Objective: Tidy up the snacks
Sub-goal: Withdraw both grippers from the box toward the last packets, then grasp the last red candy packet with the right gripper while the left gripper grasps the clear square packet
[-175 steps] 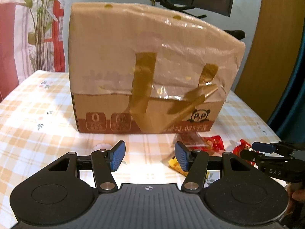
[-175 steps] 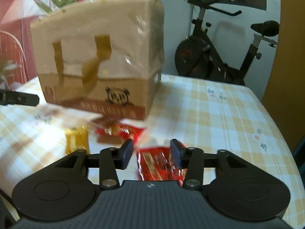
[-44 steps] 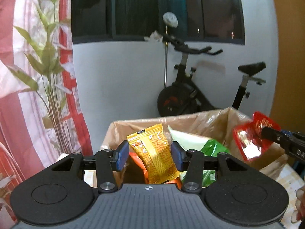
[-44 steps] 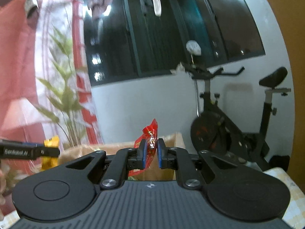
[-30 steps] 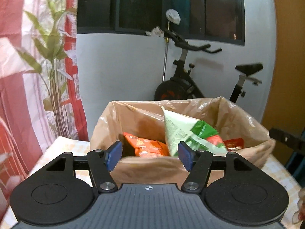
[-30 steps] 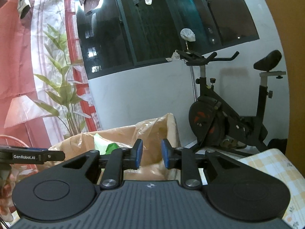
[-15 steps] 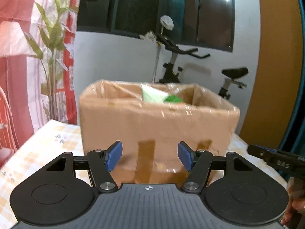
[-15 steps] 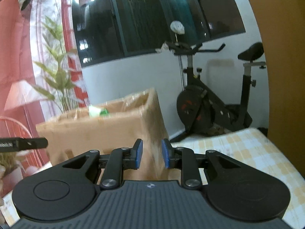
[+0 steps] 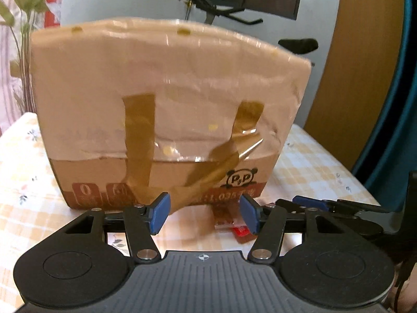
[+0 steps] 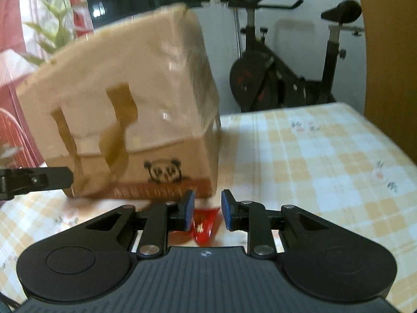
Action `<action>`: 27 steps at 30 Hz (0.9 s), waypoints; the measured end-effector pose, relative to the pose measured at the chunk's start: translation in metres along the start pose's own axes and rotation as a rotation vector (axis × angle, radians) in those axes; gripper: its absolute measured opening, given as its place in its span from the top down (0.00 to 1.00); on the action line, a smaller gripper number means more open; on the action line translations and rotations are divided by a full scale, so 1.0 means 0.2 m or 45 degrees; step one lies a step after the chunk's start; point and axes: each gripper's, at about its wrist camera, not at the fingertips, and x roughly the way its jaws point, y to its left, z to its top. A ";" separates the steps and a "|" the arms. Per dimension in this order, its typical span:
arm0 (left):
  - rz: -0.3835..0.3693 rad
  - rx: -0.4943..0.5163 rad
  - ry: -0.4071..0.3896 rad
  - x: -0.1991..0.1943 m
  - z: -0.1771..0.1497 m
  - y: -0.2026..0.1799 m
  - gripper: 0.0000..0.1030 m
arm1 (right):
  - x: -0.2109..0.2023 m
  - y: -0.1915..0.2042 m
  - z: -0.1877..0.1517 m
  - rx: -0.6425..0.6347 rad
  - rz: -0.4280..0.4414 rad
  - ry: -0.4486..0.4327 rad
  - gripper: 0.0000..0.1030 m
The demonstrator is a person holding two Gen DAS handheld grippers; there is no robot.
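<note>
Snacks: red foil packet (image 10: 204, 223) at 6 o'clock of tape-patched cardboard box (image 10: 125, 109), between spread right gripper (image 10: 206, 211); left gripper (image 9: 204, 214) released, empty; thin foil may slip aside on pinch.

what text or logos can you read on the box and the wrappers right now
"P P": panda logo on the cardboard box.
"1.035" then blurred characters: red strip at the box's base.
"0": red badge at the box's lower left.
Red snack packet print: too blurred to read.
</note>
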 end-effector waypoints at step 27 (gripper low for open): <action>-0.122 -0.031 0.220 0.42 -0.04 -0.10 0.40 | 0.10 0.01 -0.08 -0.076 0.065 0.123 0.70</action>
